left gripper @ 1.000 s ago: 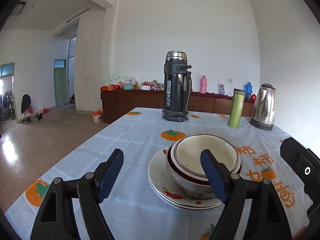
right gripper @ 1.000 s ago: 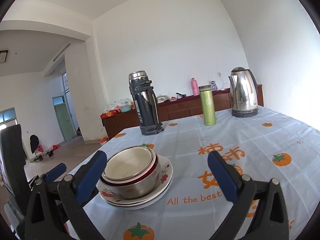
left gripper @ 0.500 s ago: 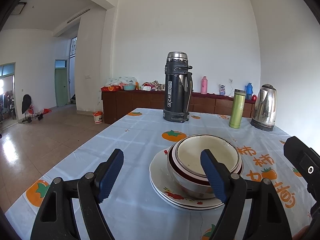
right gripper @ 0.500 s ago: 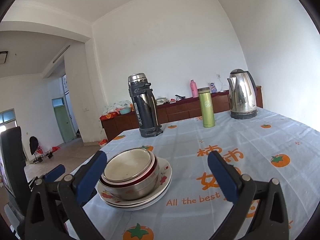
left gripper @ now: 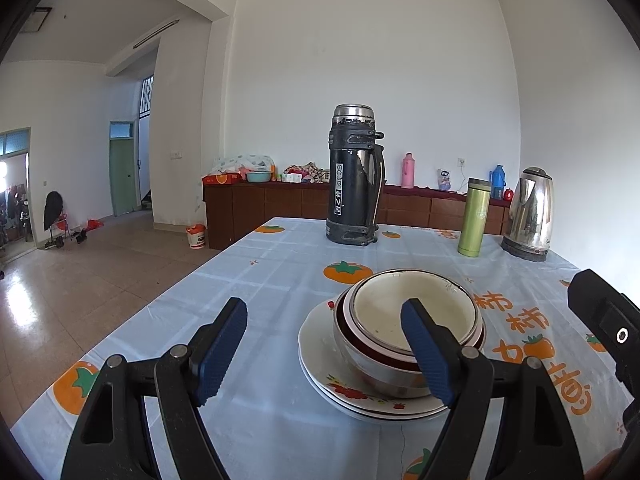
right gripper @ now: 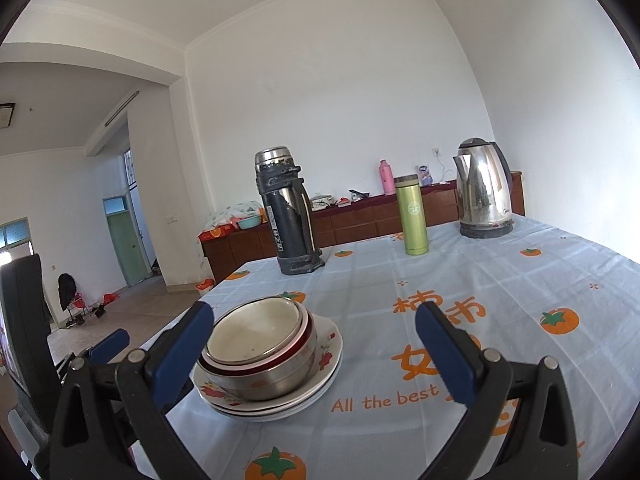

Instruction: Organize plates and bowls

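Note:
Nested bowls [left gripper: 412,320] [right gripper: 260,344], steel outside with a red-banded one and a cream inside, sit on a stack of white flowered plates [left gripper: 320,356] [right gripper: 324,368] on the tomato-print tablecloth. My left gripper [left gripper: 324,344] hovers just short of the stack, open, nothing between its blue pads; its right pad overlaps the bowls in the picture only. My right gripper [right gripper: 316,348] is open too, held back from the stack, which lies toward its left finger. The left gripper's tip shows at the right wrist view's left edge.
At the table's far end stand a tall black thermos [left gripper: 354,176] [right gripper: 286,212], a green flask [left gripper: 474,218] [right gripper: 412,216] and a steel kettle [left gripper: 530,216] [right gripper: 484,190]. A brown sideboard [left gripper: 280,208] runs along the back wall. Tiled floor lies left of the table edge.

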Motion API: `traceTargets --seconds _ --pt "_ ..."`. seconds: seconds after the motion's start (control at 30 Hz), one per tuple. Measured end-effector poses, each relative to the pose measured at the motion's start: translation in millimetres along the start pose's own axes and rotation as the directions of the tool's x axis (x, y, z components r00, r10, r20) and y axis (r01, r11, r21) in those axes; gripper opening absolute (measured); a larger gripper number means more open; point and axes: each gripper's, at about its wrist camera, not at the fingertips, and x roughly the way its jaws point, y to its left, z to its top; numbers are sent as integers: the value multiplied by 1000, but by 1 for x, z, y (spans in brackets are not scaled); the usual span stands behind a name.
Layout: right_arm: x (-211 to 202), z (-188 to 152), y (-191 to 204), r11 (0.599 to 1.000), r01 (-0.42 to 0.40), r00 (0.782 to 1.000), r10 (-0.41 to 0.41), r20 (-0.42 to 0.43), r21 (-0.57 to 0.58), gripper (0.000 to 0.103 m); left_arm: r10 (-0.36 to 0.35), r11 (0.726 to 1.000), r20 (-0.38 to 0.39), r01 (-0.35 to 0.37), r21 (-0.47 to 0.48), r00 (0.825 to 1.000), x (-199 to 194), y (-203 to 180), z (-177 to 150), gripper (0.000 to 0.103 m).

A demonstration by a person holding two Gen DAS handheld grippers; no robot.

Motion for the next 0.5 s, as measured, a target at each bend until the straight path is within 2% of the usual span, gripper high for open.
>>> traceTargets --seconds 0.5 --pt "-1 0 -2 1000 3 1000 -3 -6 -1 103 1 1000 2 -1 -3 1000 -1 2 0 81"
